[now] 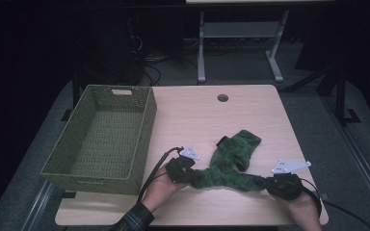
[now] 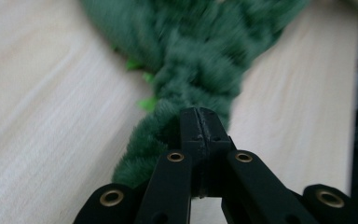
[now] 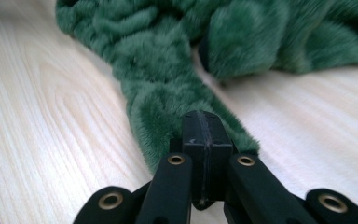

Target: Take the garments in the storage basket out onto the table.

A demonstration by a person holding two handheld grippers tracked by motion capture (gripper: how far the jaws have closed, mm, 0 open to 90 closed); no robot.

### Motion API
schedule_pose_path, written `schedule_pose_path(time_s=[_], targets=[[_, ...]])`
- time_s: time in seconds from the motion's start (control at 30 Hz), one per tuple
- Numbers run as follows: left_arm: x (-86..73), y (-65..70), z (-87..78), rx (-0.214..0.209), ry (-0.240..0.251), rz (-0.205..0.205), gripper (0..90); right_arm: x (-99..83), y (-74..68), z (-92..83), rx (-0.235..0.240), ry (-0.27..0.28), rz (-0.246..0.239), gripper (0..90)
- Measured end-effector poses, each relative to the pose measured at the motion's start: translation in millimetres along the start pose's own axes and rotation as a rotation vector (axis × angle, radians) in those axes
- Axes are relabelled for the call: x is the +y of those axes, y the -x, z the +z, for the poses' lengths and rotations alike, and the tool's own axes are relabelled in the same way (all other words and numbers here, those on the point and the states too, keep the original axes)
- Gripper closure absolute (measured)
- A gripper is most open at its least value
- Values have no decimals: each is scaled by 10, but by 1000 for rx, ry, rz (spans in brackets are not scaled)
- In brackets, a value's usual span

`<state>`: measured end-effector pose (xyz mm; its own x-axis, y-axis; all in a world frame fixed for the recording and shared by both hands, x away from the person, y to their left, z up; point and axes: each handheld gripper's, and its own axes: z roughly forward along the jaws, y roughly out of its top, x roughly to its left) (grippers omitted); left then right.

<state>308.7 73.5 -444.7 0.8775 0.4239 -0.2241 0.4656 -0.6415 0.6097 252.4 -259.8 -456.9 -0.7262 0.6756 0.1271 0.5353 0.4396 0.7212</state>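
You have one green plush garment [image 1: 229,163] lying on the near half of the one wooden table [image 1: 250,108], right of centre. It is crumpled, with a bunched part toward the far side and two stretched ends running to the near left and the near right.

Your left gripper [image 1: 189,175] sits at the near left end of the garment. In the left gripper view its two jaws are pressed together, with green pile bunched around and just behind their tips [image 2: 200,126]; they pinch that end of the garment.

Your right gripper [image 1: 269,183] sits at the near right end. In the right gripper view its two jaws are likewise together, clamped on the narrow end of the fabric [image 3: 168,112], which widens away from the tips.

The two grippers are well apart, with the garment strung between them and resting on the table.

One green woven basket [image 1: 139,144] stands on the left part of the table, just beside your left hand [image 1: 160,190]. Each gripper trails one black cable [image 1: 154,171].
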Motion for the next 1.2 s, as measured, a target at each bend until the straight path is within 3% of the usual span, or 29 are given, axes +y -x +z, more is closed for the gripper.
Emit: schedule_pose_path(time_s=[0.17,0.33,0.83,0.93,0.97,1.0,1.1,1.2], targets=[[-57,-82,38,29,-41,4,898,-27,-47,116,-8,-62,-18,897],[-128,-107,12,6,-54,-10,899,-25,-82,128,-8,-71,-32,898],[-419,65,-216,-31,-69,-21,890,-17,-322,172,77,-105,-83,897],[-363,66,-288,-31,-42,-18,833,18,-365,148,83,-95,-89,862],[-332,65,-314,-28,-28,-17,812,62,-359,95,70,-58,-85,819],[-298,58,-334,-27,-16,-13,812,62,-359,95,70,-58,-85,819],[-174,-5,-358,-8,6,-1,769,134,-314,34,48,-6,-57,738],[-33,-101,-356,0,34,9,724,177,-244,43,43,7,-39,713]])
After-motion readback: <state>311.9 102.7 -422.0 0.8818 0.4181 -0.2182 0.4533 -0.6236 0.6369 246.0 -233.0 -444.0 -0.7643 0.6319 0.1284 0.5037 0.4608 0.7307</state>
